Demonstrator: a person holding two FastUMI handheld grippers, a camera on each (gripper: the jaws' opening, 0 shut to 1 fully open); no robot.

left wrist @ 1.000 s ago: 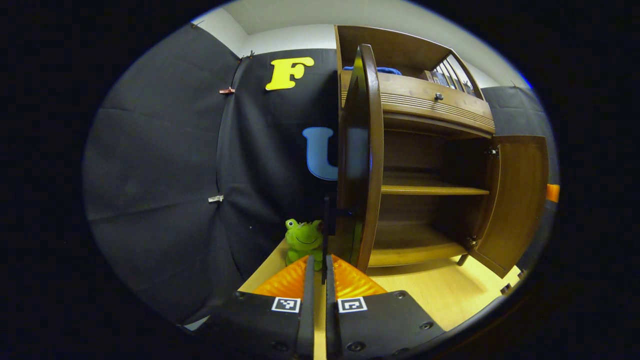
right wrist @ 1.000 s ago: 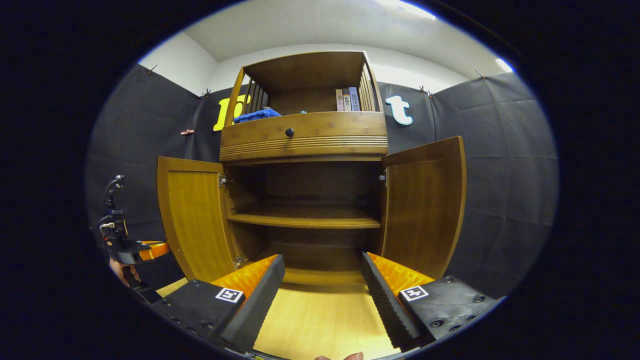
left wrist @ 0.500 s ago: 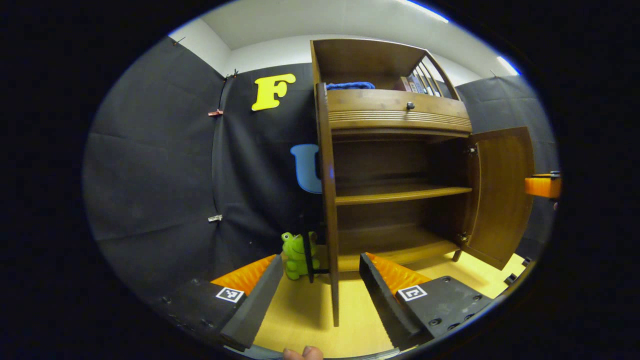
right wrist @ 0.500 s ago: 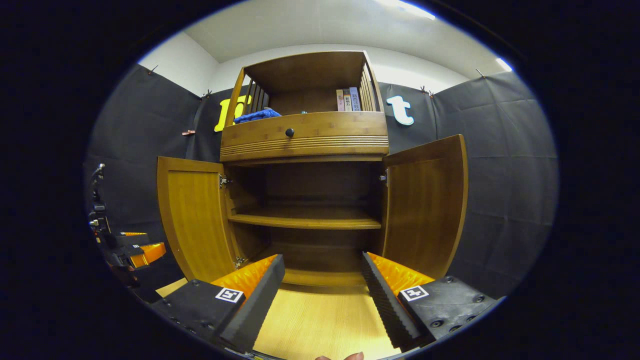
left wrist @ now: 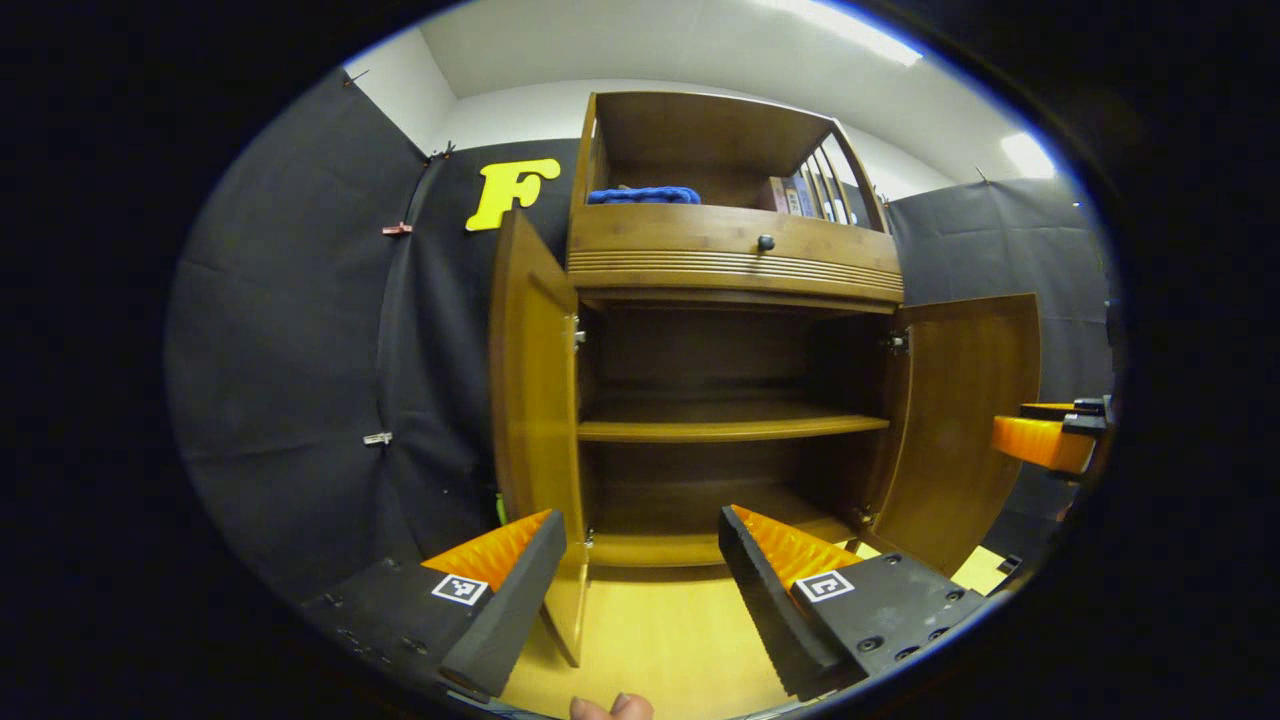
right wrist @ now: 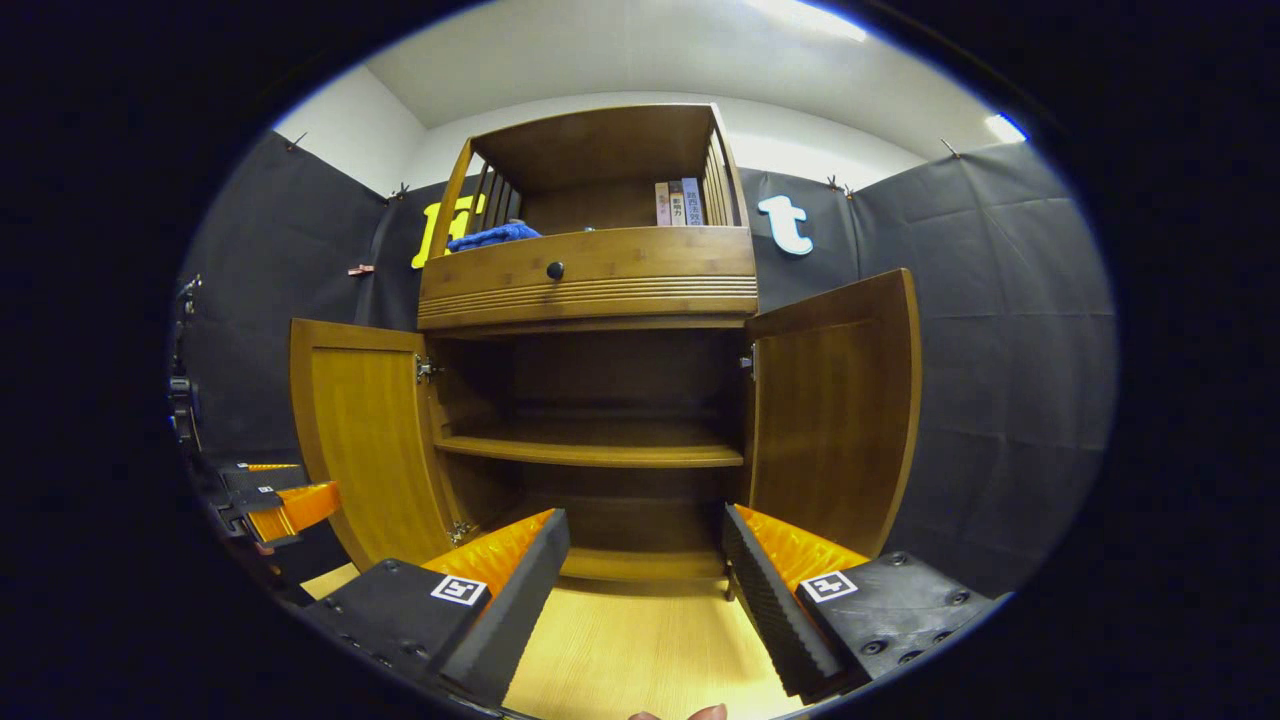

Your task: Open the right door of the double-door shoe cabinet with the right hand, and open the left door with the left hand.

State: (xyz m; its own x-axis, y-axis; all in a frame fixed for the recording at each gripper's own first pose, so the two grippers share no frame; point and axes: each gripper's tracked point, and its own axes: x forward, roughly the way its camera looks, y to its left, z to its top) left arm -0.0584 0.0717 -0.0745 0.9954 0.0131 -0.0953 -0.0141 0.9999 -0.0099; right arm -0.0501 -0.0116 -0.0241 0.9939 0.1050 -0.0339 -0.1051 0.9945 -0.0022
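In the left gripper view, the left gripper has its fingers spread wide apart and holds nothing. Ahead of it stands the shoe cabinet on a light wooden floor. The left door is swung out, its edge turned toward the camera, and its lower corner comes down just beside the near finger. The right door is also swung out, its inner face showing. Between them the inside is open to view, with a shelf across the middle. A drawer with a dark knob sits above the doors, and a blue cloth and some books lie in the top compartment. The right gripper shows at the right edge, beside the right door; whether it is spread cannot be told here. A fingertip shows at the bottom edge.

In the right gripper view, the right gripper is likewise spread wide, gripping nothing, and faces the cabinet head-on. Both the left door and the right door stand wide open, and neither touches the fingers. The left gripper sits low at the left, near the left door.
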